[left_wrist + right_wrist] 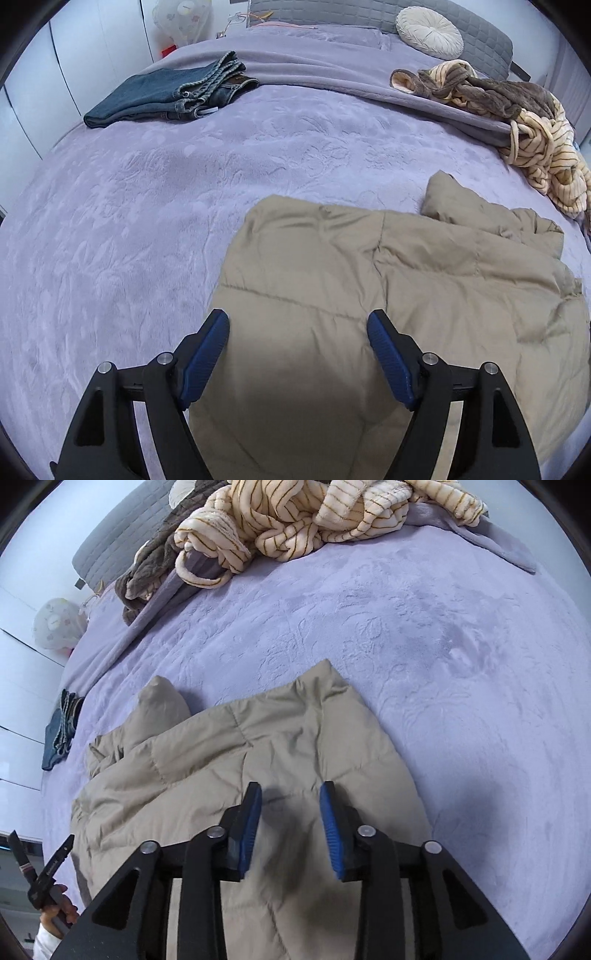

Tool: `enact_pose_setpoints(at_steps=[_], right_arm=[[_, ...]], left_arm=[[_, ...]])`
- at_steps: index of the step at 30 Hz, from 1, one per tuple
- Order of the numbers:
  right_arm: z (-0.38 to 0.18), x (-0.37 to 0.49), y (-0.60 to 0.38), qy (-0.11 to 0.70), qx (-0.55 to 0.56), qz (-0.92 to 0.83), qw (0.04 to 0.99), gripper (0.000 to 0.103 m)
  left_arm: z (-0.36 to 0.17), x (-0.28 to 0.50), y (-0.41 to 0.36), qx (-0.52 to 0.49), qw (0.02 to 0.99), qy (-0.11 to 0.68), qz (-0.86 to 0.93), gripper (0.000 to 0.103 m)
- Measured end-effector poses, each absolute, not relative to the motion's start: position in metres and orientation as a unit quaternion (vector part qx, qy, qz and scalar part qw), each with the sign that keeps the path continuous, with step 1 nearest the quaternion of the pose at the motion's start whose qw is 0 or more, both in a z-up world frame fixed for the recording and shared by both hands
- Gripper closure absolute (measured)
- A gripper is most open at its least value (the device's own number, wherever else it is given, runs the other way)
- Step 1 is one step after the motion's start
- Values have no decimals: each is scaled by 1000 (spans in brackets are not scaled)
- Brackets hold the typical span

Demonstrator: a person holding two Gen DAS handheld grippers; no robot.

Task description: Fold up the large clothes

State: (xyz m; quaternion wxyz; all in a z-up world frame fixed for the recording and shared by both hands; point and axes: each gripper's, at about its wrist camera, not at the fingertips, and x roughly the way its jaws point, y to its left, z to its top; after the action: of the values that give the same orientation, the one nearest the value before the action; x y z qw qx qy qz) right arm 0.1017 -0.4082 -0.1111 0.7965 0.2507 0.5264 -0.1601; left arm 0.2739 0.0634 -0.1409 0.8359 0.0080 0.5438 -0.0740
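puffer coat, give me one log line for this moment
stage: coat fold not begun | puffer coat: flat on bed | left tool: open above coat | right tool: open above coat | jeans: folded

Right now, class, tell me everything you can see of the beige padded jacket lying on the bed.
The beige padded jacket looks like a quilted, puffy, slightly shiny garment, stitched in panels. It lies rumpled and partly doubled over on the lilac bedspread, one corner poking upward. Both open claws, left and right, hover above it; contact is unclear.
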Motion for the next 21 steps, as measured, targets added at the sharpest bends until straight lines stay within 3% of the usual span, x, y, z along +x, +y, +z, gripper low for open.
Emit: enact_pose_setpoints(at_steps=[3, 5, 14, 18, 21], right_arm=[[-106, 86, -394, 530, 250, -152, 796, 59], [-106, 73, -386, 533, 256, -148, 793, 56], [-105, 20, -363, 542, 292, -146, 775, 40], [-107, -2, -355, 537, 318, -142, 768, 19], [-110, -12, -351, 541, 333, -142, 759, 17]], left_arm=[[-138, 254, 63, 5, 831, 551, -76, 23], [-135, 239, 63, 9, 830, 553, -72, 0], [-130, 196, 71, 2, 814, 576, -67, 0], [-128, 180, 74, 3, 806, 589, -65, 0], [-128, 169, 75, 6, 799, 598, -67, 0]])
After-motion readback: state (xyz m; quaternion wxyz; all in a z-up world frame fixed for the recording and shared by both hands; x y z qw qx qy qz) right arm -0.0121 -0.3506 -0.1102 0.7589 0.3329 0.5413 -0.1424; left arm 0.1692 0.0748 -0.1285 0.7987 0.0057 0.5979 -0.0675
